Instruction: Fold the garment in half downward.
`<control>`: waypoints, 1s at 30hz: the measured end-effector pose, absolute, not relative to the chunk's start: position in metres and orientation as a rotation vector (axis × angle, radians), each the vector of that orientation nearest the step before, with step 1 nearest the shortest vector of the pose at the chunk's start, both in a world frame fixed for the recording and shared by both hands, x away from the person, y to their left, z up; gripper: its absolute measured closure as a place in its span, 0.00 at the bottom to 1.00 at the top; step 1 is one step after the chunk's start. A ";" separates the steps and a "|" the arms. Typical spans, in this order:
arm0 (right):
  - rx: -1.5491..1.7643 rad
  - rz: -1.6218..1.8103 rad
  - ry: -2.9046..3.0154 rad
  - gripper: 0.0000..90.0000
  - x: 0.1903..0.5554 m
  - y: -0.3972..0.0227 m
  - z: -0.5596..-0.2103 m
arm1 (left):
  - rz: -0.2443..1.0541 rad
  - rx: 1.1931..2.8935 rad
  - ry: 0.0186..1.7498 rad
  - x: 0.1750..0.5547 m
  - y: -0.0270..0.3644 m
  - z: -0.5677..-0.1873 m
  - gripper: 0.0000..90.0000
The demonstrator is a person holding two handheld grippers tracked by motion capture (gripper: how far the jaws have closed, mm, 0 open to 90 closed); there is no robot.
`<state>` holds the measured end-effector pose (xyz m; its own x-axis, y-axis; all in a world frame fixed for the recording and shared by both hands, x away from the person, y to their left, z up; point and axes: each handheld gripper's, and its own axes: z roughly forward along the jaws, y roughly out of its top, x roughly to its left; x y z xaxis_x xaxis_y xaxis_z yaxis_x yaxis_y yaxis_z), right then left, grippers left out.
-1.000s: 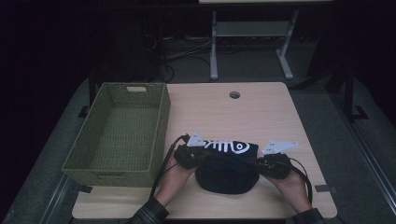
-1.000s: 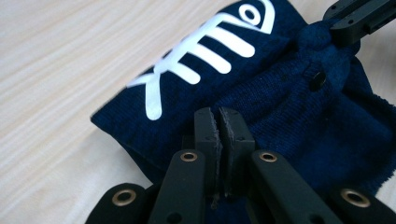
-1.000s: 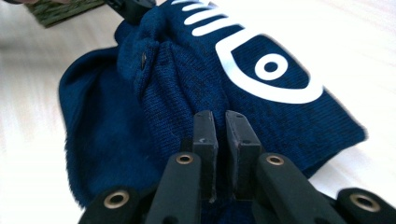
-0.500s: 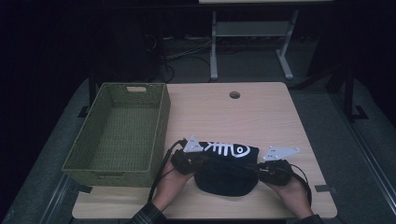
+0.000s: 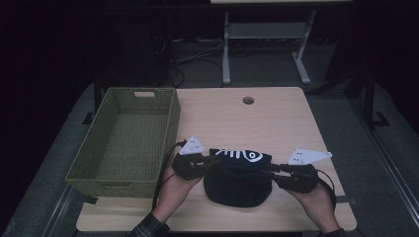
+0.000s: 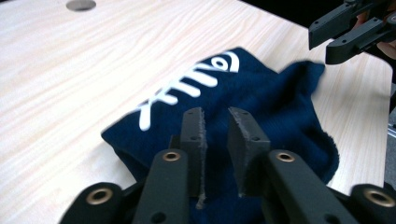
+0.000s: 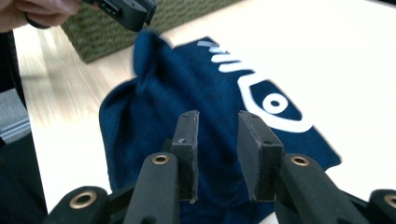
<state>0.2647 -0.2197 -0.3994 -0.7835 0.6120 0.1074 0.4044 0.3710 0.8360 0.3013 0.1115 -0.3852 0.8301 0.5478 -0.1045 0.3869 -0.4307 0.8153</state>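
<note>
A green woven basket [image 5: 123, 143] stood on the left part of the light wooden table [image 5: 276, 123], its long side along the table's left edge — nothing lay inside it. A round cable hole [image 5: 248, 100] sat near the table's far edge. Behind the table, on the dark floor, stood a white metal frame [image 5: 267, 44] — loose cables [image 5: 192, 54] lay beside it.
</note>
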 end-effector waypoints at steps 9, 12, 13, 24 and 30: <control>0.970 1.317 2.400 0.98 0.273 -0.225 -0.410 | 0.160 2.121 0.636 0.316 0.091 -0.392 1.00; 1.002 1.292 2.393 0.99 0.278 -0.229 -0.417 | 0.134 2.127 0.642 0.320 0.088 -0.399 1.00; 1.009 1.294 2.396 1.00 0.279 -0.230 -0.419 | 0.124 2.128 0.642 0.320 0.087 -0.401 1.00; 0.958 1.296 2.475 1.00 0.262 -0.212 -0.424 | 0.075 2.147 0.612 0.298 0.095 -0.405 1.00; 0.941 1.285 2.496 1.00 0.248 -0.204 -0.430 | 0.086 2.188 0.601 0.286 0.097 -0.414 1.00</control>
<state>0.2483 -0.2045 -0.4300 -0.7834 0.6094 0.1224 0.4535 0.4258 0.7830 0.2858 0.0975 -0.4138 0.8824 0.4484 -0.1423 0.3902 -0.5287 0.7538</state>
